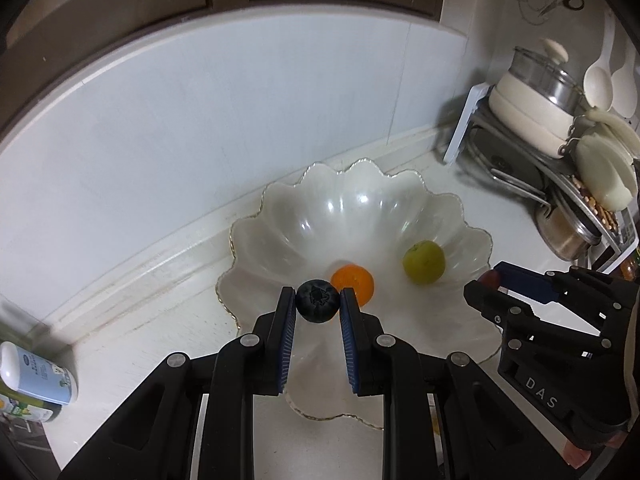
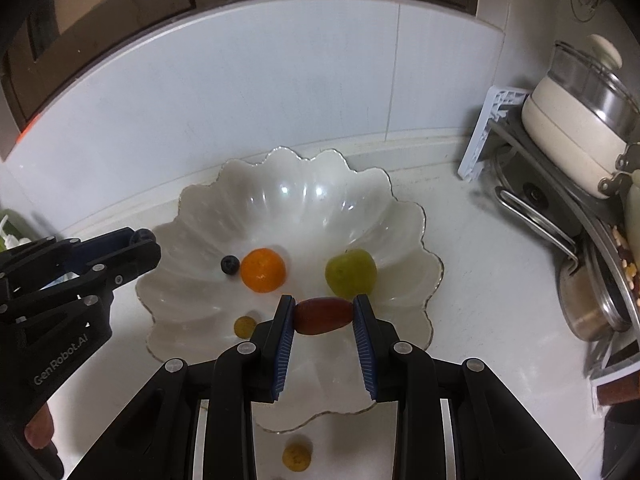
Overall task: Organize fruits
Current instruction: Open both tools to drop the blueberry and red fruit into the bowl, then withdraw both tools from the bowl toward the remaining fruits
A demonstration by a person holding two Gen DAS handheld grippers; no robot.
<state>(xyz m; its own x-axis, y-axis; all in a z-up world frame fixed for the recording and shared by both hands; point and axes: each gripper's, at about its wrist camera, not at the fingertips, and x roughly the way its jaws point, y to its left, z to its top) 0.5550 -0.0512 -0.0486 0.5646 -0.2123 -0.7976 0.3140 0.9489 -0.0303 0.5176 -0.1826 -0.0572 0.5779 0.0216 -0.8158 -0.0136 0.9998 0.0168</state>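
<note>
Over the bowl: both grippers hang above the scalloped white bowl on the bench.
Left gripper: jaws clamped on a blueberry.
Right gripper: jaws clamped on a red grape.
In bowl: orange, green fruit, second blueberry.

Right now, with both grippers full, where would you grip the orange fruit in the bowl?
Across its widest middle, from straight above. The orange fruit is round and sits low in the bowl, whose flared walls block a side approach. Mind the blueberry close beside it.
</note>
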